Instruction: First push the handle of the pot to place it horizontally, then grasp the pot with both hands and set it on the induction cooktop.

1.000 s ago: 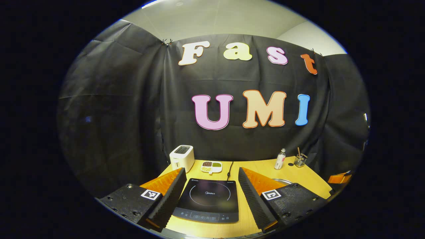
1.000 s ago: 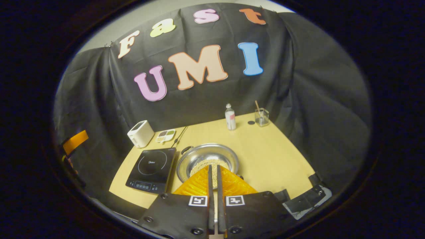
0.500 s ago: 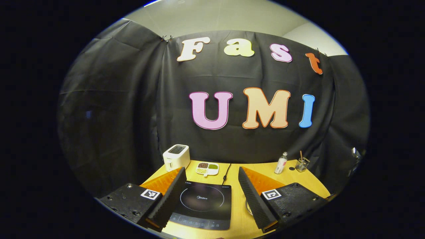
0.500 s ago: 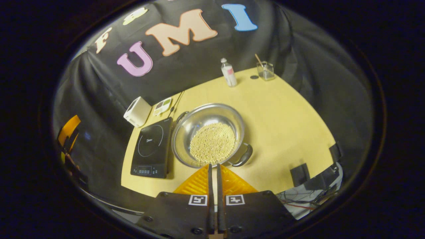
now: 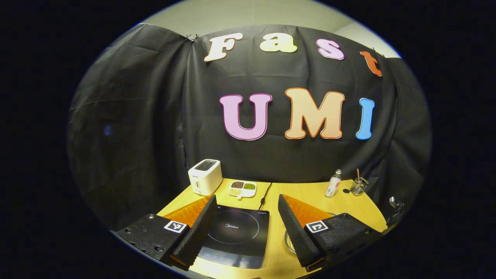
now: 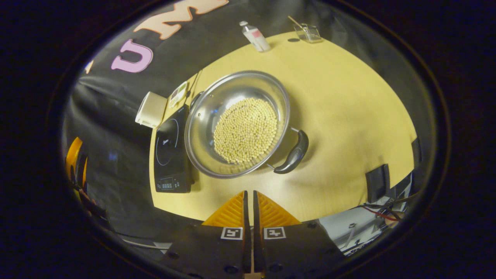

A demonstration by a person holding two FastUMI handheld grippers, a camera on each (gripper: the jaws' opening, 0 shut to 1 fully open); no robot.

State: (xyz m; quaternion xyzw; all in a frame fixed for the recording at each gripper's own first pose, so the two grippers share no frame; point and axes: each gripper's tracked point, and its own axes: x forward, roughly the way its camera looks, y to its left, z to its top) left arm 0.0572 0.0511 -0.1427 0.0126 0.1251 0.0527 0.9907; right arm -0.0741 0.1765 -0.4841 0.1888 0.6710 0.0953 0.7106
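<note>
The pot (image 6: 237,124) sits on the desk (image 6: 348,116) just beside the induction cooktop (image 6: 170,151), its rim overlapping the cooktop's right edge in the right gripper view, and it holds a bed of pale beans (image 6: 245,130). One black handle (image 6: 293,153) points toward the desk's near edge at a slant; the other shows at the far rim. My right gripper (image 6: 250,201) hangs above the near edge with its fingers together, holding nothing. My left gripper (image 5: 246,224) has its fingers wide apart over the cooktop (image 5: 236,236), empty. Along the far edge stand a white toaster (image 5: 204,176), a divided dish (image 5: 242,188), a small bottle (image 5: 333,183) and a glass (image 5: 359,186) with a stick in it
</note>
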